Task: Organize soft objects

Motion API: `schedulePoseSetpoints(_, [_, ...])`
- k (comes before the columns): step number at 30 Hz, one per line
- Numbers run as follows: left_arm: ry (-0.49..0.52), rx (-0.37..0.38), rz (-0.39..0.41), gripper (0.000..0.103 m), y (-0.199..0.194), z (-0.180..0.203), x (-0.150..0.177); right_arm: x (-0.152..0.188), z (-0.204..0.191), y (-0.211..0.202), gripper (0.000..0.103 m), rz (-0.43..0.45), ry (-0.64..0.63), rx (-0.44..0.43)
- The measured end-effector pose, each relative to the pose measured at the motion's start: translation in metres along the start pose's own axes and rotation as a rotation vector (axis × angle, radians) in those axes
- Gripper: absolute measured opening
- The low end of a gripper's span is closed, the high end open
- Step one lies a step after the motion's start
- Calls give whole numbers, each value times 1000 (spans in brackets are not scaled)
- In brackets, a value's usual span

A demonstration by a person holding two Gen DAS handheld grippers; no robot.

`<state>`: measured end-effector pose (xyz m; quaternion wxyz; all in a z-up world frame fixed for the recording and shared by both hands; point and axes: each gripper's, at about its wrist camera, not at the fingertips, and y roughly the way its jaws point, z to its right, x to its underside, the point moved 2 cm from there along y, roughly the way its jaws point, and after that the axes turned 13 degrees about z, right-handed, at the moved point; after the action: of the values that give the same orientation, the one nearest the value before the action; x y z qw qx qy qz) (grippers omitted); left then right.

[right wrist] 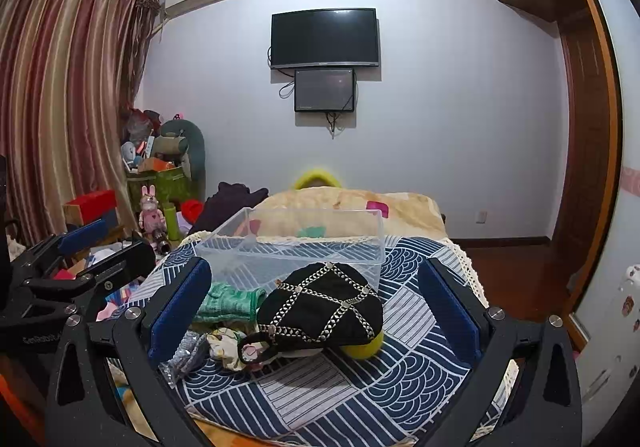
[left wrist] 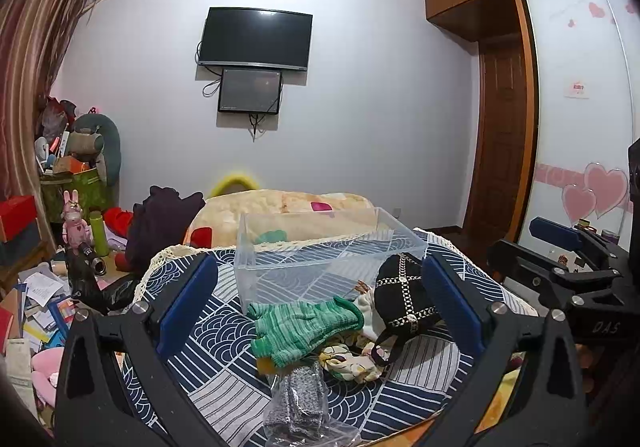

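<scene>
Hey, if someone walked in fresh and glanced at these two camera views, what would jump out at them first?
Probably the small heap of soft things on the blue-and-white patterned cloth: a black cap with silver chain trim beside a green knit glove. Right behind the heap stands an empty clear plastic bin. The left gripper and right gripper both frame the heap with jaws wide open, holding nothing.

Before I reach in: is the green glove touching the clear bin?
Cannot tell. In the left wrist view the green glove lies right at the front wall of the clear bin, and neither view shows a gap or contact plainly.
</scene>
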<state>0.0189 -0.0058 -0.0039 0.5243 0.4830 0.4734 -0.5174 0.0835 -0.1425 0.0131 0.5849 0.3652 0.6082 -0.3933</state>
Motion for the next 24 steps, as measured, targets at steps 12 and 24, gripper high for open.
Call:
schedulePoseSetpoints(12, [1,1,1,103,0,0,1,0,1,0,103,3,13,-4])
schedulePoseSetpoints(24, [-7,8,0,103,1,-1,2,2,-1,-1,103,5,12,-6])
